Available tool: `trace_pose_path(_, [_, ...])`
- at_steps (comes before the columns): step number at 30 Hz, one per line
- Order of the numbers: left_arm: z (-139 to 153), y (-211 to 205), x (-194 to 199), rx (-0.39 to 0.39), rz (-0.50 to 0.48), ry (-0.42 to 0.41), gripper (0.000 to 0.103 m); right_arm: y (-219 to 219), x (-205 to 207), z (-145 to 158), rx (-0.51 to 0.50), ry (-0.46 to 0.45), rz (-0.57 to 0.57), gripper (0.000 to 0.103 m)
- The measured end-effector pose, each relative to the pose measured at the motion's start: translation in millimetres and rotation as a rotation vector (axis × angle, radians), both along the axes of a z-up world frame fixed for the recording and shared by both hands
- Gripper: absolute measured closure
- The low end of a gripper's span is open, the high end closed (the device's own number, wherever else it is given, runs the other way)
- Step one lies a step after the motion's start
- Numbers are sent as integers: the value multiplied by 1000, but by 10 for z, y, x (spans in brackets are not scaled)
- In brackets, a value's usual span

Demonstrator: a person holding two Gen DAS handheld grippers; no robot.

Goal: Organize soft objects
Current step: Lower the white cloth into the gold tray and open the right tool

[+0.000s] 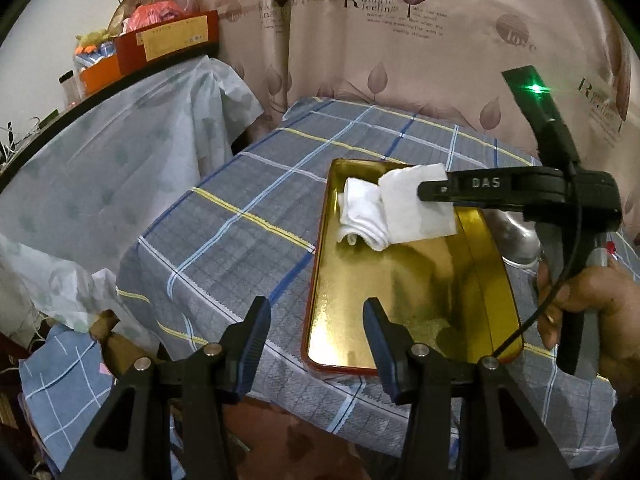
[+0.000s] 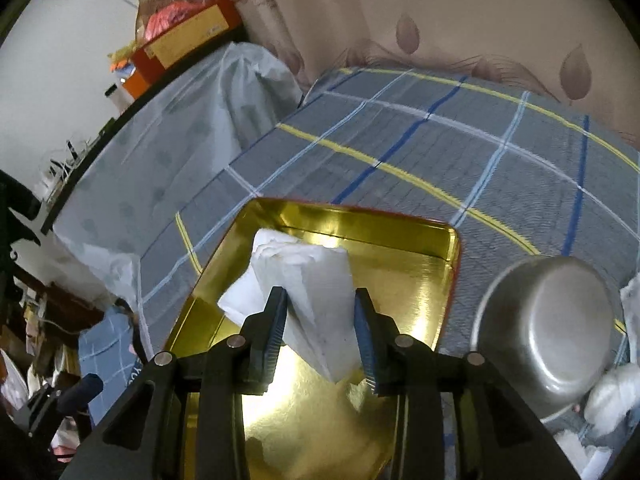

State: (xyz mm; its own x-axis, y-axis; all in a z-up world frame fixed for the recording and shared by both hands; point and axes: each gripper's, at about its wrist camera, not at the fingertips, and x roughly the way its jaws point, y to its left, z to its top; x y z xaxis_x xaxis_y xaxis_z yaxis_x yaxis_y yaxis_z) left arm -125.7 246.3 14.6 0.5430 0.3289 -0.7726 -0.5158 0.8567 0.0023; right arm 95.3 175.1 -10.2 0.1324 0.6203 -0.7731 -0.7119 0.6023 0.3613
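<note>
A shallow gold tray [image 1: 452, 280] with a red rim lies on the plaid tablecloth. A rolled white cloth [image 1: 362, 216] lies at its far end. My right gripper [image 1: 424, 192] holds a folded white cloth [image 1: 416, 210] over the tray beside the roll. In the right wrist view the folded cloth [image 2: 320, 304] sits between the fingers of the gripper [image 2: 321, 320], which stand apart and touch its sides, above the tray [image 2: 400, 280]. My left gripper [image 1: 316, 320] is open and empty at the tray's near left edge.
An upturned steel bowl [image 2: 548, 328] stands right of the tray, with white soft items [image 2: 612, 396] beyond it. The plaid-covered table [image 1: 240, 216] ends at left. A draped shelf [image 1: 120, 136] with boxes stands at left. A curtain hangs behind.
</note>
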Motion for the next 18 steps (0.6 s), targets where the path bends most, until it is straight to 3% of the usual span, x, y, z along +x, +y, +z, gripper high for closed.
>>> trace_pose_path(4, [-20, -15, 12, 8, -4, 10, 54, 76, 31, 4, -49, -73, -24, 60])
trace_pose_path(6, [-38, -10, 24, 6, -7, 18, 54, 74, 56, 14, -49, -93, -36, 43])
trace_pose_path(9, [-63, 1, 34, 0, -10, 28, 54, 48, 62, 81, -50, -164, -70, 41])
trace_pose_path(14, [-75, 8, 41, -1, -12, 34, 54, -158, -49, 347, 54, -265, -121, 40])
trace_pose_path(16, [-73, 4, 44, 4, -13, 33, 54, -353, -195, 512, 111, -316, -140, 37])
trace_pose_path(18, [-68, -7, 42, 10, -16, 32, 54, -589, -364, 640, 140, -375, -166, 27])
